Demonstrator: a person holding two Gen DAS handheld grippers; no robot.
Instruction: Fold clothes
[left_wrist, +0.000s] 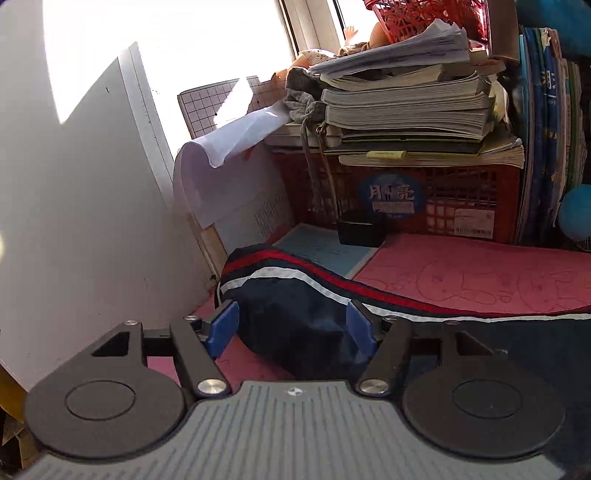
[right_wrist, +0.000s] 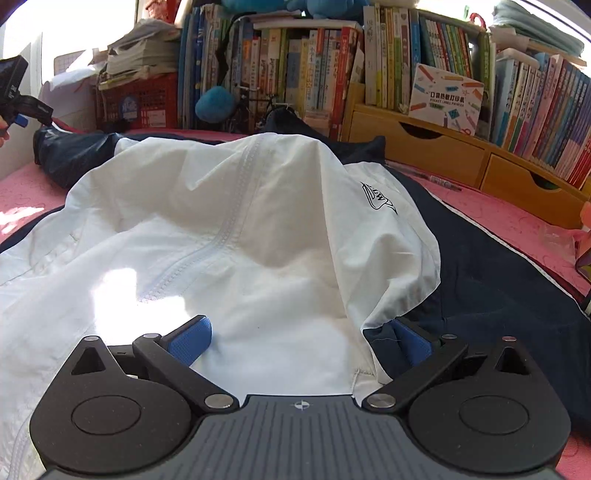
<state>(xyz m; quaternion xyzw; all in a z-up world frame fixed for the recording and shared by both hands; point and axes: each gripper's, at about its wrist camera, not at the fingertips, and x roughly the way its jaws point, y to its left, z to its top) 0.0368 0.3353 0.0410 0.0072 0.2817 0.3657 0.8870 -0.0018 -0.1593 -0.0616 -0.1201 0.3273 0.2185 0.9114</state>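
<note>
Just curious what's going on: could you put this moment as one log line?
step: sleeve fold | left hand-held gripper: open around navy sleeve | right hand-held gripper: open over white jacket front | surface: pink mat

Each hand-held gripper, left (left_wrist: 292, 325) and right (right_wrist: 301, 341), is built of black linkage arms, silver screws, blue pads and a ribbed grey body.

Window (left_wrist: 177, 40): blown out with sunlight, panes unreadable
Wall (left_wrist: 74, 192): white, sunlit patch
Desk (left_wrist: 461, 273): pink mat
Bookshelf (right_wrist: 306, 70): packed upright books
Drawers (right_wrist: 417, 147): wooden, perhaps two
Crate (left_wrist: 424, 192): red, books stacked on top
</note>
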